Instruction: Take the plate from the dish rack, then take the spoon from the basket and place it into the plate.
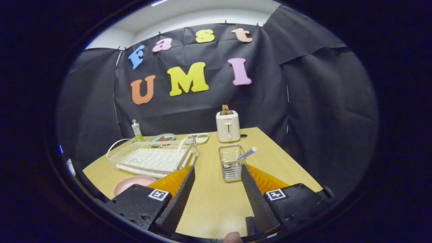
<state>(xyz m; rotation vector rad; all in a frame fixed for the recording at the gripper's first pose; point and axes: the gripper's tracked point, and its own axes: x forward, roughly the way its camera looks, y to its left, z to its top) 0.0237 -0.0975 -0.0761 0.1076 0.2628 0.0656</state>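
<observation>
Wooden table (216,202) bears basket (231,163) with spoon (247,153); fingers (184,194) apart, holding nothing.

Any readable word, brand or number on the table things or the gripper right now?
No text is readable.
Toaster: small marking near the top, too blurred.
Bottle: label too small.
Gripper, open just before the basket: two square coded tags, patterns only, no words.

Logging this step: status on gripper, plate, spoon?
Gripper open, nothing held. Pink plate on the table beside the dish rack, out of it. Spoon in the wire basket, just ahead of the fingers. Path clear.
</observation>
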